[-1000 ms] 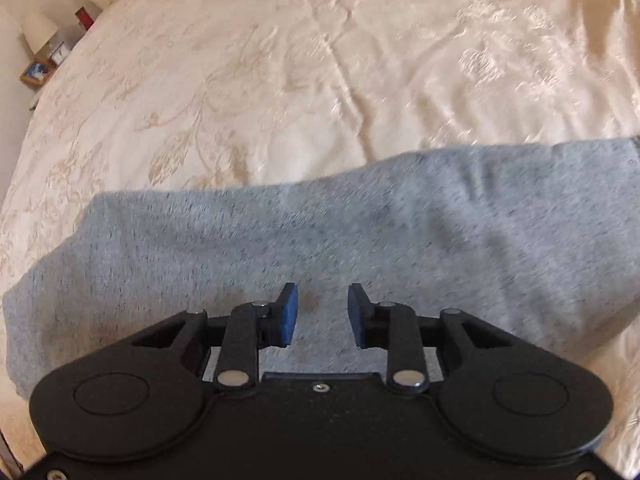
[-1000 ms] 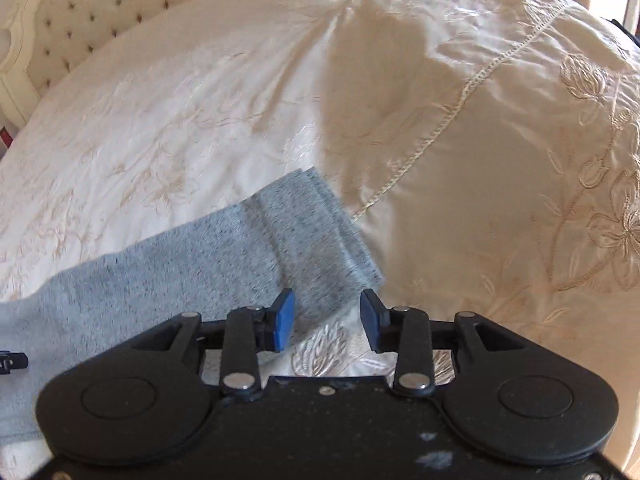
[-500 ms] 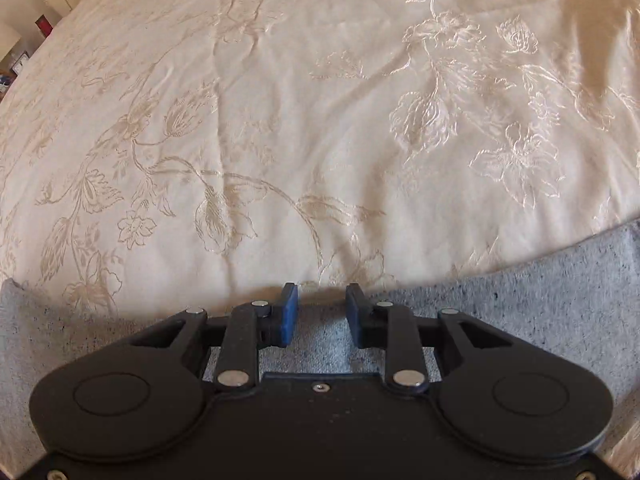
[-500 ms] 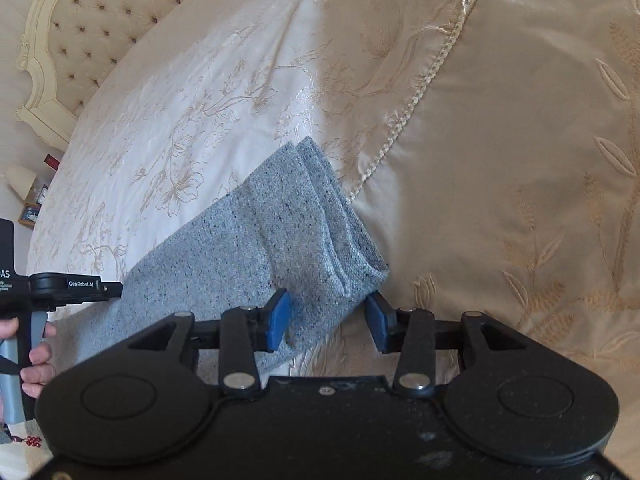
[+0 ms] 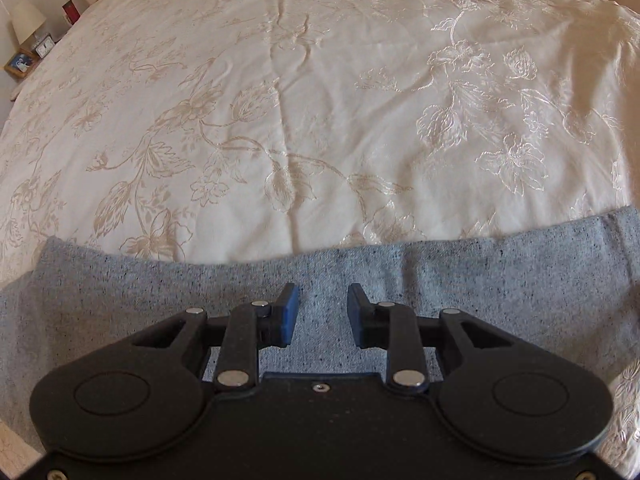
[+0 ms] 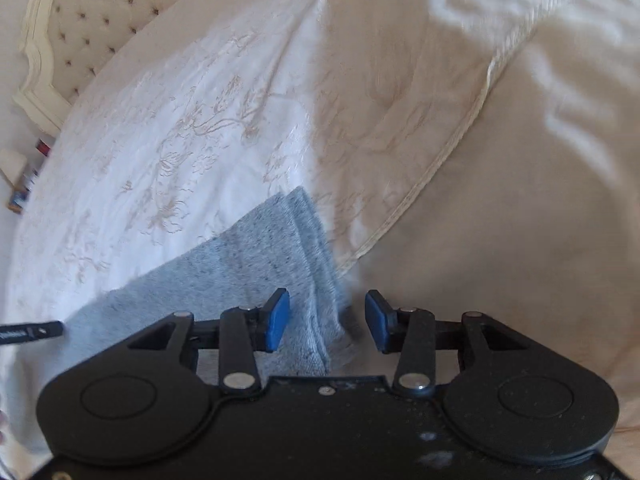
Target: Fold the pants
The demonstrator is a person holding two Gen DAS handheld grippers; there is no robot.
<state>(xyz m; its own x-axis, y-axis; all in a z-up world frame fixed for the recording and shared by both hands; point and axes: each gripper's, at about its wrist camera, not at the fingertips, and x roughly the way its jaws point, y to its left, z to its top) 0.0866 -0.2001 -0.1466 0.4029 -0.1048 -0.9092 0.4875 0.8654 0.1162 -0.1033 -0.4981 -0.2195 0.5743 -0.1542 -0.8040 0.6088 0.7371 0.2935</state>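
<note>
Already halved lengthwise, it seems, the gray pants [image 5: 460, 276] lie flat on the bedspread [image 5: 320, 100], their cuff [image 6: 312, 264] between the right gripper [image 6: 323, 318] fingers; both it and the left gripper [image 5: 322, 312] are spread, empty. Next, I judge: pinch the cuff and fold across.

A cream bedspread [image 5: 320, 92] with a raised floral pattern covered the bed, creased along a line toward 12 o'clock in the left wrist view. At 10 o'clock there, a nightstand [image 5: 18, 70] carried a white lamp [image 5: 27, 20], a small clock [image 5: 46, 45], a framed picture [image 5: 20, 63] and a red item [image 5: 70, 9]. In the right wrist view a tufted headboard [image 6: 108, 12] with a pale carved frame stood at 11 o'clock. A corded seam [image 6: 436, 164] ran from 1 o'clock down toward the centre, dividing the bedspread's patterned top from its plain side.
</note>
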